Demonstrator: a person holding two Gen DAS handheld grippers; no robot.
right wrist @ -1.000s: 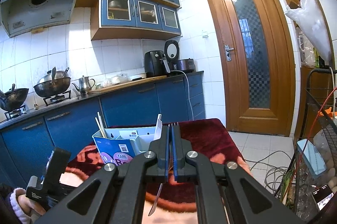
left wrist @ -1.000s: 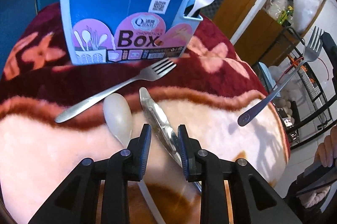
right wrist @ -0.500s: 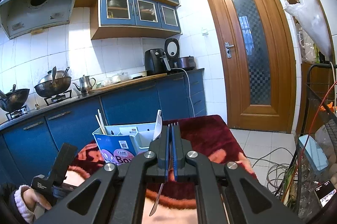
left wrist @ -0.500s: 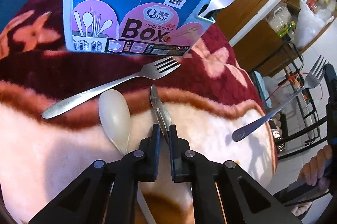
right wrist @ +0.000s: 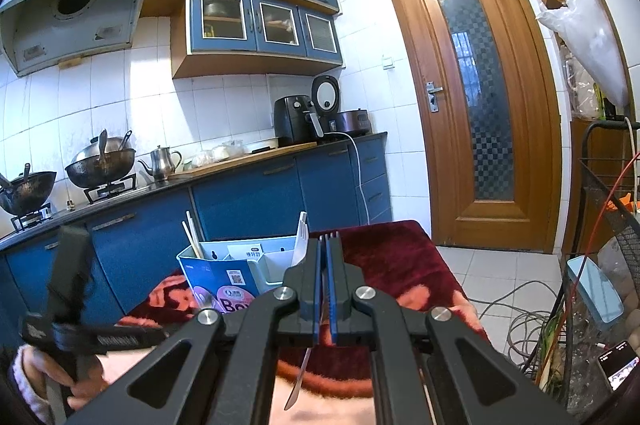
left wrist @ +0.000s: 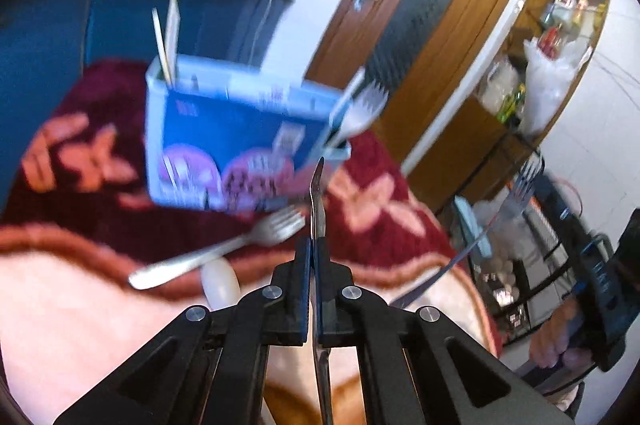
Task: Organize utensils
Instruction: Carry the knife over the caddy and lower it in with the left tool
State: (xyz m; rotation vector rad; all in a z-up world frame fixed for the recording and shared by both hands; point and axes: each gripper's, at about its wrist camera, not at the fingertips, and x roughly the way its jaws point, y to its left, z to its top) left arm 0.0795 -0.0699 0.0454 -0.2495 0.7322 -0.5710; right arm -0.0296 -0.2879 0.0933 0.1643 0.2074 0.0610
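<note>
Our left tongs (left wrist: pixel 315 257) have just closed and pinch a metal spoon (left wrist: pixel 318 193) edge-on above the desk (left wrist: pixel 80 305); right tongs (right wrist: pixel 324 257) clamp a fork (right wrist: pixel 298 381). We should lift steadily toward the chopsticks box (left wrist: pixel 224 129).

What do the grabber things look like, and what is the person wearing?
Both the left gripper and the right gripper are matte black plastic with flat fingers, blue pads inside, angular arms with triangular cut-outs and round silver pins at the joints. A fuzzy pale pink sleeve cuff shows at one wrist.
</note>
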